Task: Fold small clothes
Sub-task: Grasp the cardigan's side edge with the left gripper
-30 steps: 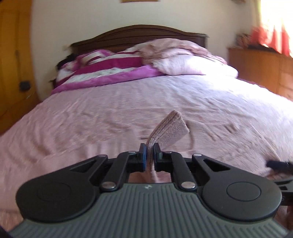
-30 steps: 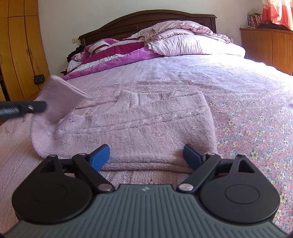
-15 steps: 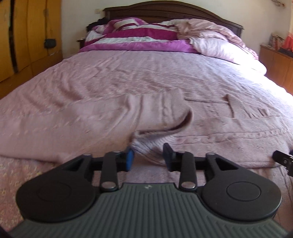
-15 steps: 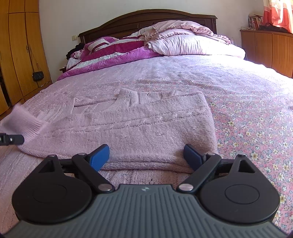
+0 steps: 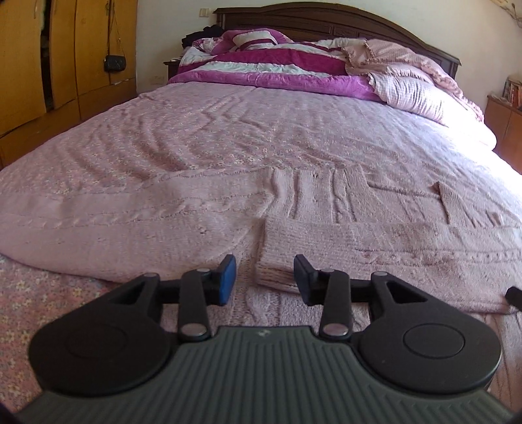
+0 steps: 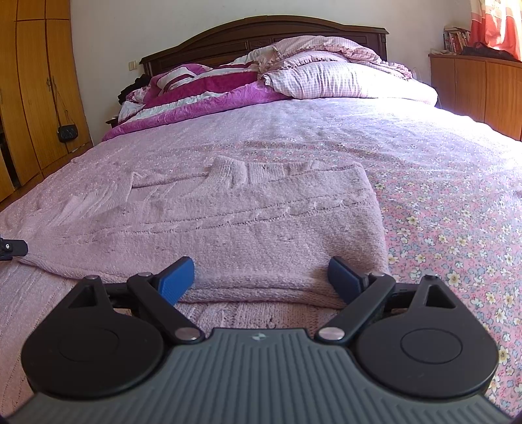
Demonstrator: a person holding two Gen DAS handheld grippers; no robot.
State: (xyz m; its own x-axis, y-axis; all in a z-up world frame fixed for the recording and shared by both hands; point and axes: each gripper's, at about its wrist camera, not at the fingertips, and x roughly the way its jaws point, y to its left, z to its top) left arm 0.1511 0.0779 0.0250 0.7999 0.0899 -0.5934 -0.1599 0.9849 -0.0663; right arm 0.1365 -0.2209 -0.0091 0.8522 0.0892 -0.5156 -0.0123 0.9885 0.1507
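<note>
L tool (image 5: pixel 263 279) dropped 1 sleeve (image 5: pixel 287 251).

- A wide bed (image 6: pixel 424 169) fills the room, spread with a pink flowered cover
- A dark wooden headboard (image 6: pixel 261 36) stands against a pale cream wall (image 6: pixel 107 36)
- A magenta-and-white striped quilt (image 5: pixel 267 70) lies bunched at the head, with a pink checked pillow (image 6: pixel 342 80) beside it
- Tall yellow-wood wardrobe doors (image 5: pixel 65 52) line one side; a small black bag (image 5: pixel 115 63) hangs there
- A low wooden cabinet (image 6: pixel 479 88) stands on the far side, books (image 6: pixel 455 38) on top
- Strong daylight comes in past a red curtain (image 6: pixel 499 22)
</note>
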